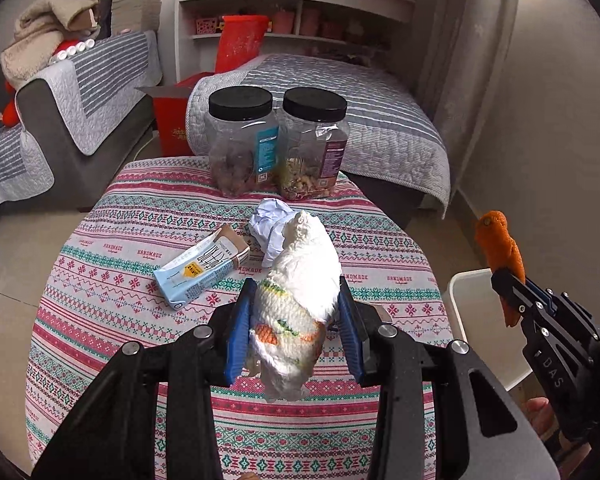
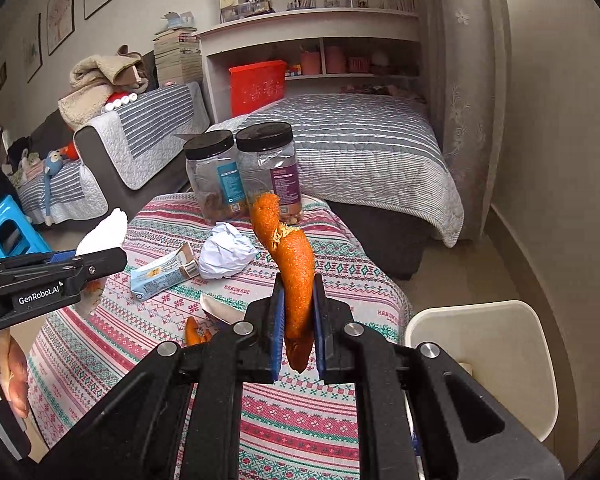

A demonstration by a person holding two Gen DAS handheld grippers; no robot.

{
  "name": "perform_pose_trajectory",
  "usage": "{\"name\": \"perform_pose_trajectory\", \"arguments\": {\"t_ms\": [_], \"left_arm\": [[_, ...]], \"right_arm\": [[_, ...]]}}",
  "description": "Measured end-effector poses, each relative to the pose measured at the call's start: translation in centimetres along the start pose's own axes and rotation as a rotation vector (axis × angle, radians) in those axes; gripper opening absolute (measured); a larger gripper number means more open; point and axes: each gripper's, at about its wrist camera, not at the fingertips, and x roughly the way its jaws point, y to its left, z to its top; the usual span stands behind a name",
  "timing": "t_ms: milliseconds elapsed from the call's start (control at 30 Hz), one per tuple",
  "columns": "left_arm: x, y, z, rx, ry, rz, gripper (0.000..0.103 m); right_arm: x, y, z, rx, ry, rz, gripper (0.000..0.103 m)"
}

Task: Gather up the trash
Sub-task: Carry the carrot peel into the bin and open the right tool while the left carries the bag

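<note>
We hold the left gripper [image 1: 296, 316] above the near part of the table [image 1: 100, 300], its blue pads [image 1: 236, 332] clamped on a crumpled paper towel [image 1: 300, 296] — white, wadded, printed with orange and green patterns on its lower half. Its lower end hangs below the fingers, so we cannot see how far it reaches.

Our right gripper [image 2: 296, 320] is pressed tight on an orange peel [image 2: 294, 268], a long twisted strip with pale pith at a torn notch; it sits upright between the pads, both ends sticking out. This gripper hangs off the table's right edge, just beside a white bin [image 2: 512, 360], whose inside we cannot make out.

Still on the tablecloth: a flattened light-blue carton [image 1: 200, 268] toward the middle, a ball of crumpled white paper [image 1: 270, 224] just beyond it, touching or nearly so, and near the right gripper a second scrap of peel [image 2: 196, 334] with a pale shard [image 2: 216, 308] beside it — both partly hidden by the fingers, the shard too cut off to identify.

At the far edge stand two clear jars [image 1: 278, 140] with black lids, side by side, their labels too small to read.
</note>
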Motion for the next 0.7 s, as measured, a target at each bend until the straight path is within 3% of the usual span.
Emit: {"name": "perform_pose_trajectory", "arguments": {"t_ms": [600,700], "left_arm": [[2.9,-13.3,-0.3,0.144,0.005,-0.138,0.039],[3.4,-15.8,-0.5,0.168,0.01,-0.164,0.039]], "right_arm": [[-4.7,-13.8,-1.5,0.178,-0.042,-0.278,0.013],[-5.4,-14.9,-1.8,0.184,-0.048,-0.316,0.022]]}}
